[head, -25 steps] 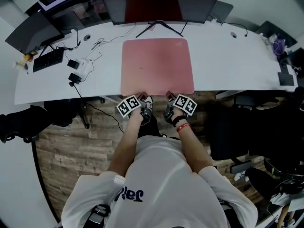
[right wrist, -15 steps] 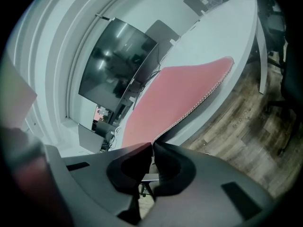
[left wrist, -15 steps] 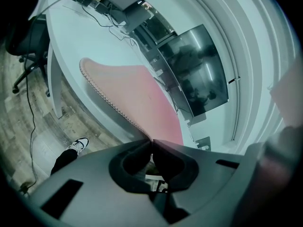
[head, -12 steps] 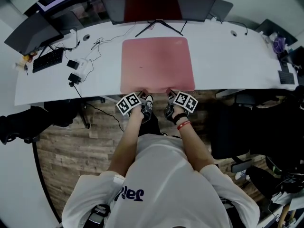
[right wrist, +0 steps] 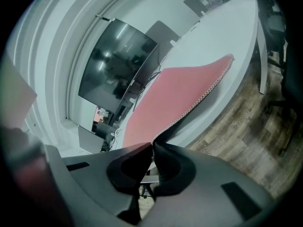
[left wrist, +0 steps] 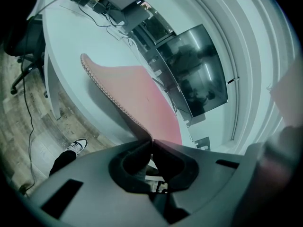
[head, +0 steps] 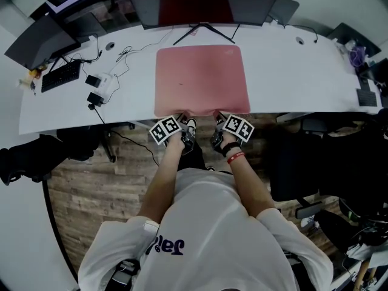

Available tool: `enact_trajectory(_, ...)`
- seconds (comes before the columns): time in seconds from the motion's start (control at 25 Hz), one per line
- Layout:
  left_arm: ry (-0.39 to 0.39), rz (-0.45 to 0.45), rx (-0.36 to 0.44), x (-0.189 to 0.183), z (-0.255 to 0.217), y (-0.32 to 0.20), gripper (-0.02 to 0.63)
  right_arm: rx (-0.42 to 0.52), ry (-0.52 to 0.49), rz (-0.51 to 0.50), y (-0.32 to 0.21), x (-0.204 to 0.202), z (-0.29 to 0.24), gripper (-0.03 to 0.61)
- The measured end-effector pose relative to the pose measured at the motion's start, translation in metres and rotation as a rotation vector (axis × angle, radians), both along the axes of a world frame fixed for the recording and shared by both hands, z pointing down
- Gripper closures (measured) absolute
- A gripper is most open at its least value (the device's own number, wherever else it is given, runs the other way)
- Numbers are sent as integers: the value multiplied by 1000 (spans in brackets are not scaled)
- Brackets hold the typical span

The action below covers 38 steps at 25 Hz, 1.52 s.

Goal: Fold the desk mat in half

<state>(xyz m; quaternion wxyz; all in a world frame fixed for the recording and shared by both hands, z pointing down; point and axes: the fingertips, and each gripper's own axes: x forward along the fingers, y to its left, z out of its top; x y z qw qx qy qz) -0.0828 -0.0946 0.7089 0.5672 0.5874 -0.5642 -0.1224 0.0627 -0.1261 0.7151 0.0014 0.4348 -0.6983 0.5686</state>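
A pink desk mat (head: 201,77) lies on the white desk (head: 291,77), its near edge at the desk's front. My left gripper (head: 180,119) is shut on the mat's near edge left of centre. My right gripper (head: 217,117) is shut on the same edge right of centre. In the left gripper view the stitched edge of the mat (left wrist: 124,94) runs straight into the closed jaws of the left gripper (left wrist: 151,141). In the right gripper view the mat (right wrist: 177,94) curves up slightly into the pinched jaws of the right gripper (right wrist: 152,144). The edge is lifted a little off the desk at both grips.
A monitor stand (head: 203,34) and dark monitors (head: 200,2) stand behind the mat. A keyboard (head: 61,76), cables and small devices (head: 100,86) lie on the desk's left. Dark items (head: 364,96) sit at the far right. An office chair (head: 315,162) stands right of the person.
Both grippers have crept slightly forward and up with the mat's near edge; the edge between them bulges a little more.
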Motion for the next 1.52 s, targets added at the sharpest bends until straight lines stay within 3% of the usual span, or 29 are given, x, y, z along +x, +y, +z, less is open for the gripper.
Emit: enact_trajectory(1.52, 28, -12, -6, -15, -7, -64, 581, 12, -23, 35, -62, -22, -10, 548)
